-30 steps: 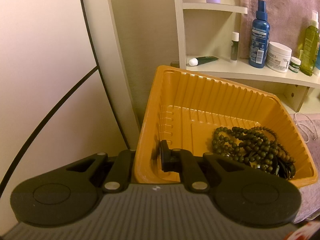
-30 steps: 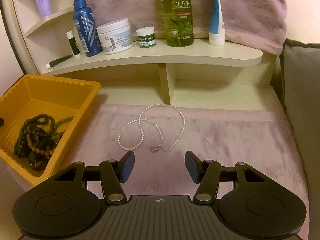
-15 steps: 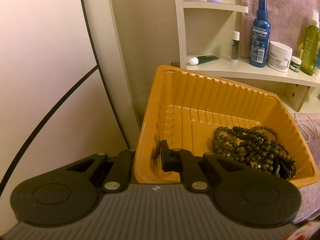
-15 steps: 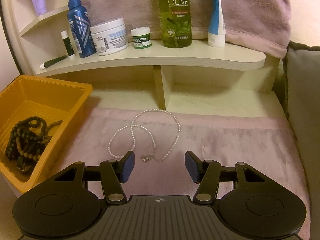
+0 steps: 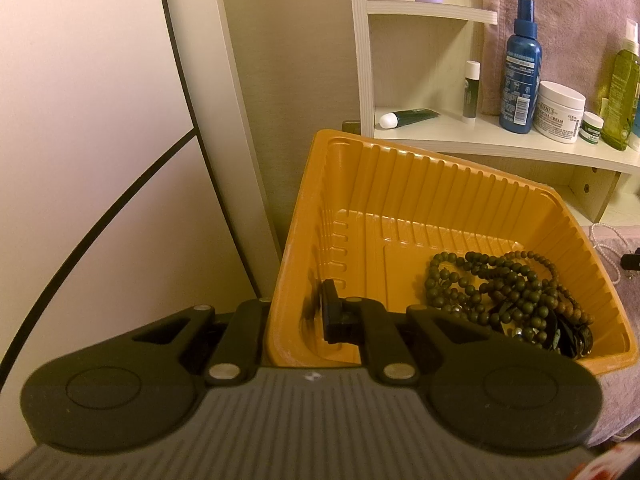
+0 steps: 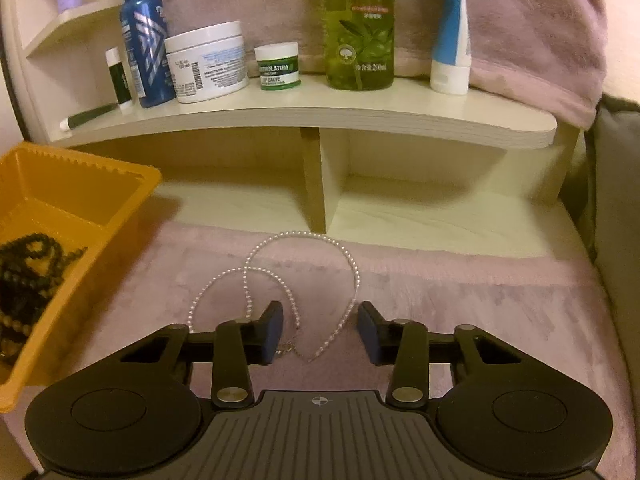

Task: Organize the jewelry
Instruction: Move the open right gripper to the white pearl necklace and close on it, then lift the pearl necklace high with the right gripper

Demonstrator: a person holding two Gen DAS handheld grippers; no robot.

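Pink plush cloth (image 6: 460, 304) covers the surface under the right gripper (image 6: 320, 330), and it is bare to the right of the gripper, up to a grey cushion (image 6: 620, 184) that closes that side. The jaws of this gripper are closing. The near end of the pearl necklace (image 6: 352, 264) with its small clasp lies between them on the cloth, but the pads do not press it yet. The rest of the necklace runs away from the gripper in two loops toward the pale shelf unit (image 6: 320, 120). To the left, the orange tray (image 6: 80, 188) stands at the edge of the cloth, with its rim near the necklace but apart from it.

The left gripper (image 5: 296, 312) is clamped on the near left wall of the orange tray (image 5: 400, 184) (one finger inside, the other outside the wall). Dark bead strands (image 5: 500, 288) lie in a heap in the near right corner of the tray; the rest of its floor is bare. Behind the tray the shelf carries a blue spray bottle (image 5: 520, 68), a white cream jar (image 5: 560, 112) and a green olive bottle (image 6: 360, 24).
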